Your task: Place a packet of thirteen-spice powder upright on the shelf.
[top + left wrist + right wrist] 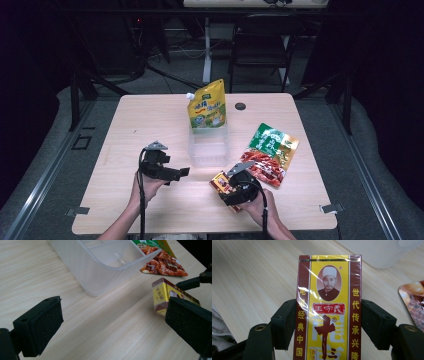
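Observation:
A yellow and maroon spice box with a portrait on its face lies flat on the wooden table near the front right. My right gripper has its two pads pressed against the box's long sides, shut on it. My left gripper is held over the table left of the box, pointing right, and stands open with nothing between its pads. Past its right pad, the left gripper view shows the box.
A clear plastic bin stands mid-table, with a yellow spouted pouch upright at its far end. A green and red snack packet lies flat to the right. A black grommet sits near the far edge.

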`<state>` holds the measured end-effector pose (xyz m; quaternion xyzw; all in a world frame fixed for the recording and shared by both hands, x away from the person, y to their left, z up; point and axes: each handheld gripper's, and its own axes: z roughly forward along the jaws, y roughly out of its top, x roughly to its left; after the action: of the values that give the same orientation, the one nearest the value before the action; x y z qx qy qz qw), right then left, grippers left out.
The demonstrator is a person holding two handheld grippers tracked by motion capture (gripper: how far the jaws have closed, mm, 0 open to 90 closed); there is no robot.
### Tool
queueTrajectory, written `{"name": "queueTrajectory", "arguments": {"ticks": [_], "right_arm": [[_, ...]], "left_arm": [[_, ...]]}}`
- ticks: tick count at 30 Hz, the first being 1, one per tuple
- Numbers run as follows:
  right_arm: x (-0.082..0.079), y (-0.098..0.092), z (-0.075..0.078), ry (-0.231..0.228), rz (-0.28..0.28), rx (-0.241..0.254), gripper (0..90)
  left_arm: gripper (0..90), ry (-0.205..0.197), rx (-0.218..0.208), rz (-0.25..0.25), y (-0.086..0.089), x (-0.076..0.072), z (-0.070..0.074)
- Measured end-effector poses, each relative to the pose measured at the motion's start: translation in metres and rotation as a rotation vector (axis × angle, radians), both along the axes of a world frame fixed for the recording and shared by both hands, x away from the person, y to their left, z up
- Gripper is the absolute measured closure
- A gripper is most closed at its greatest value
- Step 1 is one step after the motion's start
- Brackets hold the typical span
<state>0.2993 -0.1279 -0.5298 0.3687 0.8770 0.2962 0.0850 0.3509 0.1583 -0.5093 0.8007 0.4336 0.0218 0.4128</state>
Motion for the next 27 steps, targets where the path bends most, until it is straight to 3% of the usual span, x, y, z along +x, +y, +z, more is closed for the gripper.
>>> {"name": "queueTrajectory", "arguments": {"ticks": [12,14,27], "right_arm": [[-0.01,0.008,0.011,-0.102,0.034,0.039,32.1],[-0.012,0.01,0.012,-0.116,0.043,0.037,32.0],[-0.018,0.025,0.018,-0.204,0.088,0.043,32.1]], "left_arm": [[9.5,0.077,-0.102,-0.104,-0.029,-0.001,0.002],[12.3,0.108,-0.12,-0.127,-0.034,0.0,-0.001],[21.8,0.161,-0.194,-0.166,-0.041,0.002,-0.007]]}}
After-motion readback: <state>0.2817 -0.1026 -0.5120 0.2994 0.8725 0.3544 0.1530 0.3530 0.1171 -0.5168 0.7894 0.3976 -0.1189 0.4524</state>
